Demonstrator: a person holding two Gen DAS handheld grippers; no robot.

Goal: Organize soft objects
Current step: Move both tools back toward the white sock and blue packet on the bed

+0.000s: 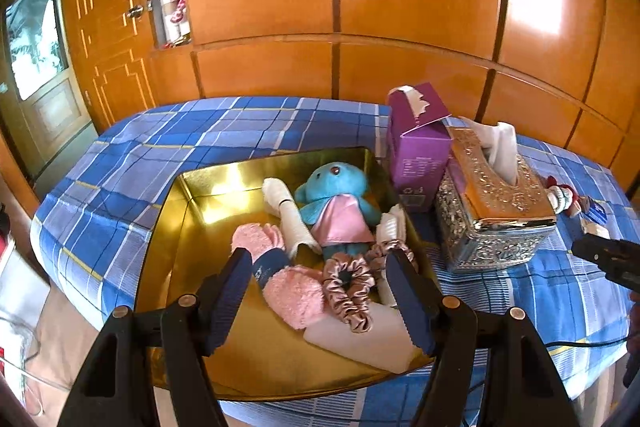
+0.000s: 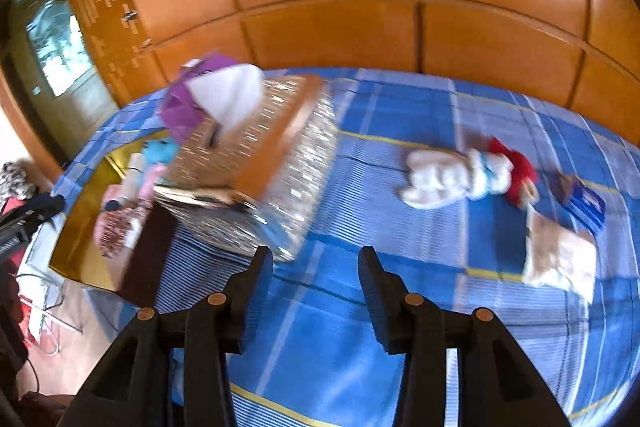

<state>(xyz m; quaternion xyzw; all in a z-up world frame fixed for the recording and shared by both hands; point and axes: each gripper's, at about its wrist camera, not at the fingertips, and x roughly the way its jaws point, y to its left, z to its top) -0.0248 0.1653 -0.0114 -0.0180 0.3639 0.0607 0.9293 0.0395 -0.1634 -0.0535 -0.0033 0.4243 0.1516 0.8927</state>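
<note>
From the left wrist, the left gripper (image 1: 320,291) hangs over a gold tray (image 1: 192,227) with its fingers spread and nothing between them; the tray rests on a bed covered in a blue plaid sheet (image 1: 160,135); inside it lie a blue plush toy (image 1: 336,187) in a pink garment, a pink fluffy sock (image 1: 292,291) with a dark band, a pink satin scrunchie (image 1: 352,287), a white sock (image 1: 292,211) and a pale folded cloth (image 1: 360,343); just right of the tray stand a purple tissue box (image 1: 420,147) and an ornate silver tissue holder (image 1: 492,211), touching each other; at the right edge the right gripper (image 1: 612,259) shows as a dark shape. From the right wrist, blurred, the right gripper (image 2: 316,267) is above the sheet (image 2: 400,107) with its fingers apart and empty; a white plush with a red cap (image 2: 468,175) lies ahead to the right on the bed, well apart from the tray (image 2: 80,227); near it rest a beige pouch (image 2: 556,255) and a small blue card (image 2: 588,207); the silver holder (image 2: 272,163) sits to the left.
</note>
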